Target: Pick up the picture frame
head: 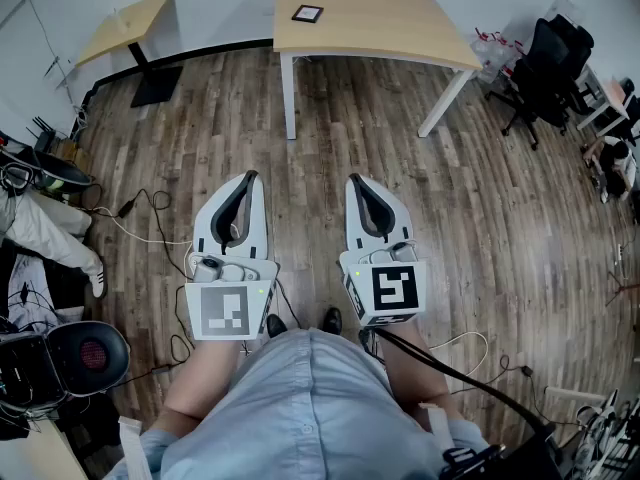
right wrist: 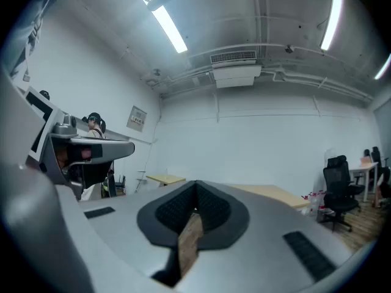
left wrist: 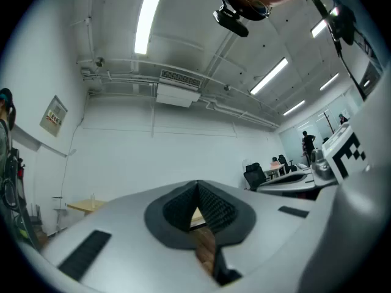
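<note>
Frame (head: 307, 13) lies on the far table (head: 400, 23), well ahead and midway between left gripper (head: 249, 177) and right gripper (head: 357, 181), both clenched empty.

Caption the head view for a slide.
Left gripper and right gripper shut and empty; small black picture frame lies on the far light-wood table.
</note>
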Available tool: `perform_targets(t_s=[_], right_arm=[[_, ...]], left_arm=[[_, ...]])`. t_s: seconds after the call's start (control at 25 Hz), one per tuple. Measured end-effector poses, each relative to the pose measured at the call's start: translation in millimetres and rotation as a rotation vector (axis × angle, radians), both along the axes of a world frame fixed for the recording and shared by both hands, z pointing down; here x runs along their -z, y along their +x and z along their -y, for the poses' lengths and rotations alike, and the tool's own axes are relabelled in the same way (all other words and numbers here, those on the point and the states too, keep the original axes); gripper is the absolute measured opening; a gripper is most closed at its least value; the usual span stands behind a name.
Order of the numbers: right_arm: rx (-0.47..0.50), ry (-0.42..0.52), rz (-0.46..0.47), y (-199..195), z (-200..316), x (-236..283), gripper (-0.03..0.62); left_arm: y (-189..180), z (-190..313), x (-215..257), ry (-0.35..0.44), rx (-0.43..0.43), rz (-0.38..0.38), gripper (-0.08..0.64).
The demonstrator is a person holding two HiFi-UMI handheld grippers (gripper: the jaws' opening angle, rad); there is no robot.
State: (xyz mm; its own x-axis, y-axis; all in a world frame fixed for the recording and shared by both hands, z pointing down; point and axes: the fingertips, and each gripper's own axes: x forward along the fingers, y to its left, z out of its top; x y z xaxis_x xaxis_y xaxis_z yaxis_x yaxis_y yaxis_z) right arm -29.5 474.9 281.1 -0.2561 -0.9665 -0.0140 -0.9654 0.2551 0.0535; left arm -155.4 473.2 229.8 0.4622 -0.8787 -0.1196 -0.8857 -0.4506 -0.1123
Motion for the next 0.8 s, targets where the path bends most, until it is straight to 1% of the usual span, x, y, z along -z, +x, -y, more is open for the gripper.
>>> perform_targets(t_s=[0.12, 0.24, 0.44, 0.52, 0.64, 0.72, 0.8], right_arm=[[-0.002, 0.000, 0.002, 1, 1, 0, 0.000], [-0.002, -0.001, 0.005, 3, 1, 0, 0.000], [0.007, 0.001, -0.002, 7, 2, 1, 0.000], [0.014, 0.005, 0.011, 10, 2, 2, 0.000], [0.031, 0.005, 0.053, 18, 2, 3, 0.000], [0.042, -0.002, 0.057, 24, 3, 2, 0.000], [0.053, -0.008, 0.048, 29, 6, -1, 0.002]], left_arm=[[0, 1, 0, 0.002, 0.000, 0.003, 0.002], [1, 1, -1, 0.020, -0.001, 0.039, 0.000], [3, 2, -3, 0.034, 0.006, 0.078, 0.000], [6, 1, -4, 0.022, 0.014, 0.075, 0.001], [13, 2, -5, 0.031, 0.018, 0.091, 0.000], [18, 2, -7, 0.018, 0.031, 0.081, 0.000], [21, 4, -8, 0.028, 0.045, 0.098, 0.000]])
